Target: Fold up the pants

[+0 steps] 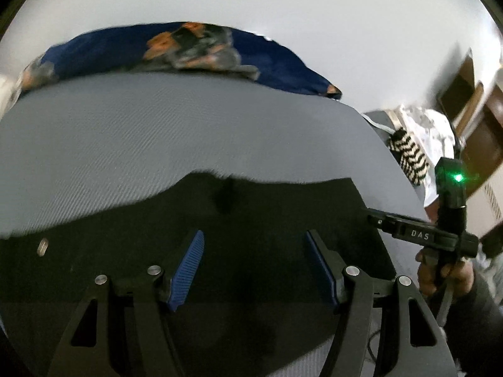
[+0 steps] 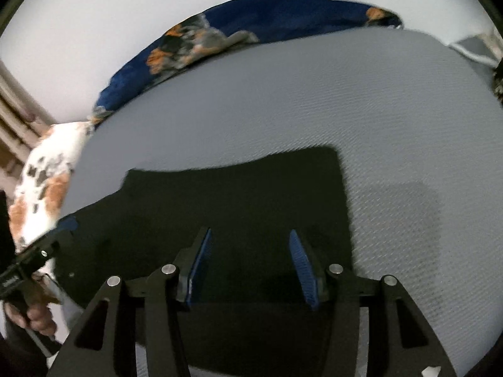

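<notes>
Both views motion-blurred; folds and seams of the black pants (image 1: 251, 220) lost in flat darkness, near edge cut off under the gripper frames. Small metal bit on the fabric at left wrist view (button or rivet, cannot tell). Pants lying flat on the grey textured bed surface (image 1: 157, 132), blue patterned bedding (image 1: 132, 50) along the far edge, striped black-and-white item (image 1: 408, 157) off the right side, partly hidden.

Left gripper (image 1: 254, 264): blue pads (image 1: 185, 273) well apart, nothing between them, hovering over the pants, contact not discernible.

Right gripper (image 2: 250, 267): jaws apart, narrower gap than the left, nothing clamped, pants below. Seen from the left wrist view as a black body with green light, hand (image 1: 446, 278) on the handle.
</notes>
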